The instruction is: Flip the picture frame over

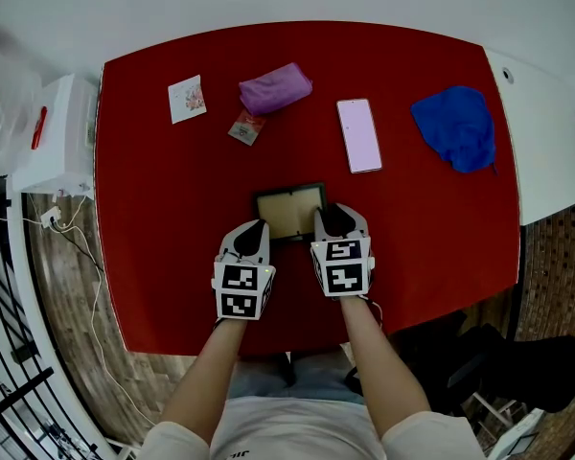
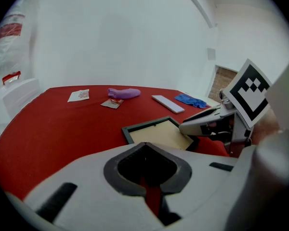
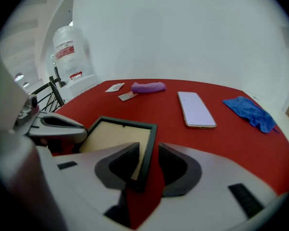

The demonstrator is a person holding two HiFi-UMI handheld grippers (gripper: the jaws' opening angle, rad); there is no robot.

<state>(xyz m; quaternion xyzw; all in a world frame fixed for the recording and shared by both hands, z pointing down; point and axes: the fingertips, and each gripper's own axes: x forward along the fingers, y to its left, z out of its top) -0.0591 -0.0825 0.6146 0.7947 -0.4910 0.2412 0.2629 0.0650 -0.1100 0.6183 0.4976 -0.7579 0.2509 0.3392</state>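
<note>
— Where's the picture frame [image 1: 289, 211] sitting?

— Flat on the red tabletop [image 1: 163, 218], around the middle and a little toward the 6 o'clock edge, just ahead of both claws. Its long axis runs 9 to 3 o'clock. A beige panel faces up; whether that's front or back, I can't tell.

— How will it handle?

— Light and stiff, I'd guess, with a thin dark rim. If there's glass in it, it's fragile, so it should be turned gently and not dropped. Lying flat, it gives little to grab, so the rim at a short side looks like the place to take hold.

— And the claws?

— The right claw [image 3: 147, 150] is parted a little, and the rim at the frame's 3 o'clock side shows in the gap. I can't say whether it's pinching. The left claw [image 2: 145, 144] has its tips together on nothing, near the frame's 7 o'clock corner.
</note>
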